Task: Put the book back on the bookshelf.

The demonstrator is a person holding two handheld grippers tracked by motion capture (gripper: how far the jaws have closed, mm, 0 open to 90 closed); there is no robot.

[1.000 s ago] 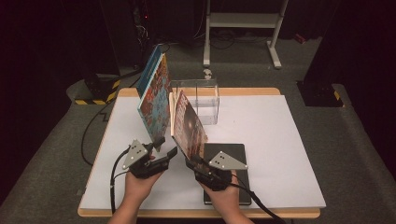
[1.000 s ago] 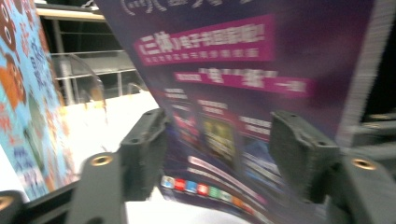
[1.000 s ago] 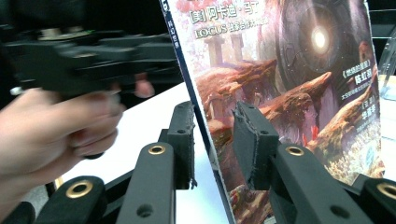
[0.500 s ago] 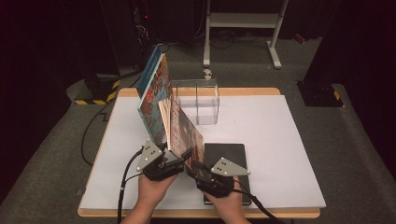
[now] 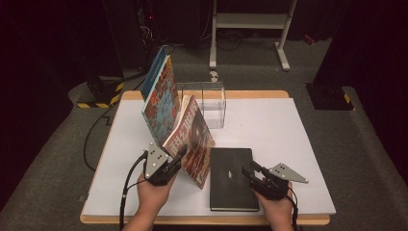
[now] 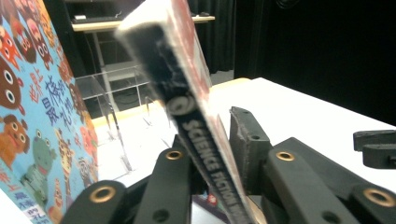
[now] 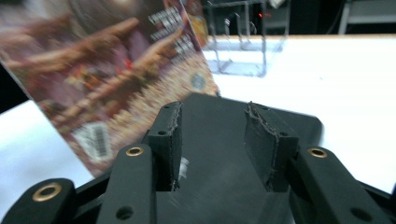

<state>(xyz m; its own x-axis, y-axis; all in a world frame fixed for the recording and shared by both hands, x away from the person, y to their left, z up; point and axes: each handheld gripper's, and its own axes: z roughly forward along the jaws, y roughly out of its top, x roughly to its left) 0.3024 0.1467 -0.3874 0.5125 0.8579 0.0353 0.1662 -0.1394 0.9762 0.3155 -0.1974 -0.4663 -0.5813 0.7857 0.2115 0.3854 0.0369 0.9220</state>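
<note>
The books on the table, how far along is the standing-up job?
Two picture books already stand tilted beside the clear stand. The left tool is shut on the science fiction book, holding it upright against them. The right tool hovers open over the black book, not yet lifted from the table.

"SCIENCE FICTION" (book spine (image 6: 205, 154))
</note>
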